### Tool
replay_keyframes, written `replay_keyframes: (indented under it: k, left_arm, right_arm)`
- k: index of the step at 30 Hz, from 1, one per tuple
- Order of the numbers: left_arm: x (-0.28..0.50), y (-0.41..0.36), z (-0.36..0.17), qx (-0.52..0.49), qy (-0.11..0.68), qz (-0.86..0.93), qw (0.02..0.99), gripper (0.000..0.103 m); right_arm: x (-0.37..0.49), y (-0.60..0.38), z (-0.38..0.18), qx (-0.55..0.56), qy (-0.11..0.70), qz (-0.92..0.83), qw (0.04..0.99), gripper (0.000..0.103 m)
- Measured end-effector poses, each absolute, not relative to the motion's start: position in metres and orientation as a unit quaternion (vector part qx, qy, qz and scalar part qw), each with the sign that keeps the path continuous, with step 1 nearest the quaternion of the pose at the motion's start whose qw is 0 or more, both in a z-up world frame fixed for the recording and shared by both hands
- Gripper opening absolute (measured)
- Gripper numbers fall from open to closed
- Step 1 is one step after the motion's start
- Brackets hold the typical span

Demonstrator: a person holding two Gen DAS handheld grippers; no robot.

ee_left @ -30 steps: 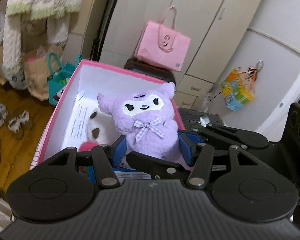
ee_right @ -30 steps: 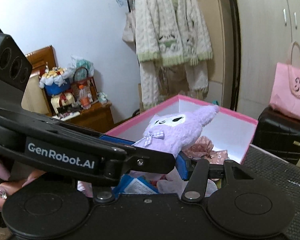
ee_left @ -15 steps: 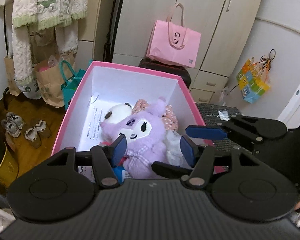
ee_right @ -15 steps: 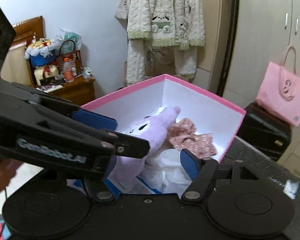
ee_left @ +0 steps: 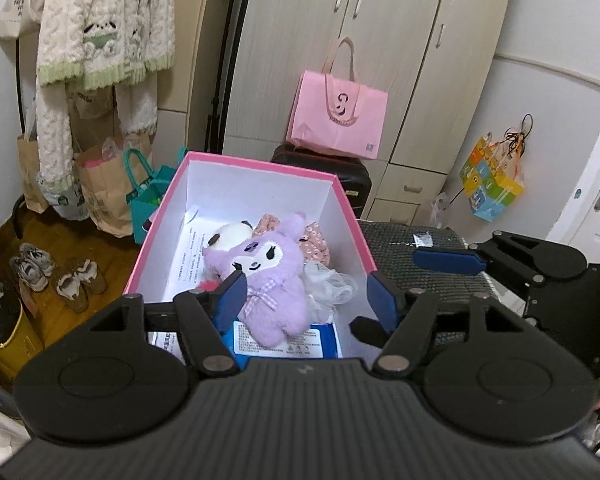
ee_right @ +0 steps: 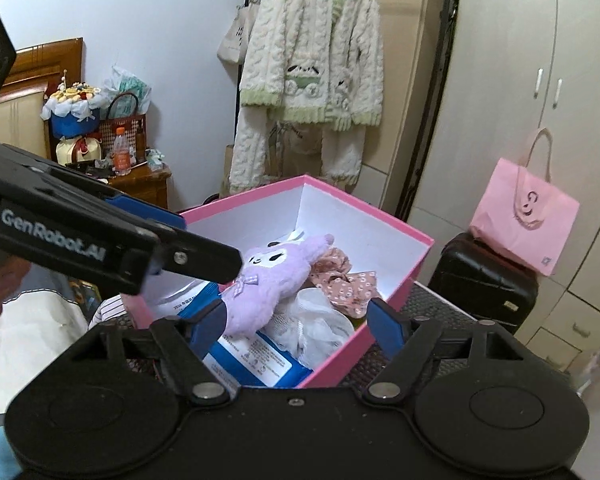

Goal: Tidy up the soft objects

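Observation:
A purple plush toy (ee_left: 269, 276) lies face up in the pink box (ee_left: 352, 220), on a blue packet (ee_left: 284, 342). It also shows in the right wrist view (ee_right: 274, 280). Beside it lie a white panda plush (ee_left: 228, 234), floral pink fabric (ee_left: 312, 238) and white mesh (ee_left: 328, 286). My left gripper (ee_left: 306, 300) is open and empty above the box's near end. My right gripper (ee_right: 298, 326) is open and empty above the box's (ee_right: 384, 292) corner. The left gripper's arm (ee_right: 100, 236) crosses the right wrist view.
A pink bag (ee_left: 338, 120) sits on a black suitcase (ee_left: 354, 178) before a wardrobe. A knitted cardigan (ee_left: 100, 24) hangs at left above paper bags and shoes (ee_left: 52, 276). The box stands on a dark woven surface (ee_left: 396, 248).
The left gripper opened and let the purple plush drop into the box. Both grippers have pulled up and back from the box.

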State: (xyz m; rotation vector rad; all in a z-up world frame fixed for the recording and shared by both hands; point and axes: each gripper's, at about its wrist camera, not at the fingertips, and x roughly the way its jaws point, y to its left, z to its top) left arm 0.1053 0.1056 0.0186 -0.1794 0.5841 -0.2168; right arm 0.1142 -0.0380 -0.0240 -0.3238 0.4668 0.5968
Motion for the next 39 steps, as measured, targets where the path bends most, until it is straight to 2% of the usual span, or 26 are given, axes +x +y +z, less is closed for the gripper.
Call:
replay_keyframes:
  k: [14, 18, 22, 24, 26, 29, 31, 36, 39]
  left_arm:
    - [0.051, 0.087, 0.033, -0.053, 0.264, -0.121, 0.956, 0.077]
    - [0.042, 0.086, 0.034, -0.062, 0.268, -0.132, 0.952, 0.084]
    - [0.034, 0.083, 0.032, -0.051, 0.265, -0.126, 0.955, 0.086]
    - [0.034, 0.08, 0.032, -0.05, 0.267, -0.129, 0.954, 0.094]
    - [0.034, 0.077, 0.032, -0.05, 0.268, -0.129, 0.953, 0.099]
    - [0.036, 0.07, 0.032, -0.031, 0.277, -0.112, 0.954, 0.1]
    - [0.036, 0.063, 0.032, -0.012, 0.284, -0.085, 0.955, 0.101]
    - [0.036, 0.053, 0.036, 0.032, 0.292, -0.021, 0.956, 0.102]
    - [0.028, 0.051, 0.036, 0.04, 0.282, -0.027, 0.958, 0.102]
  right_arm:
    - [0.061, -0.086, -0.011, -0.127, 0.204, 0.259, 0.936, 0.085]
    - [0.053, -0.111, -0.012, -0.1, 0.209, 0.255, 0.939, 0.086]
    - [0.048, -0.136, -0.014, -0.066, 0.219, 0.237, 0.944, 0.086]
    - [0.044, -0.143, -0.013, -0.063, 0.215, 0.231, 0.947, 0.087]
    - [0.042, -0.15, -0.012, -0.052, 0.217, 0.242, 0.944, 0.093]
    - [0.04, -0.157, -0.01, -0.039, 0.222, 0.245, 0.943, 0.096]
    - [0.042, -0.159, -0.009, -0.042, 0.229, 0.224, 0.946, 0.102]
    - [0.048, -0.146, -0.009, -0.113, 0.27, 0.116, 0.949, 0.103]
    - [0.041, -0.144, -0.007, -0.131, 0.261, 0.092, 0.952, 0.103]
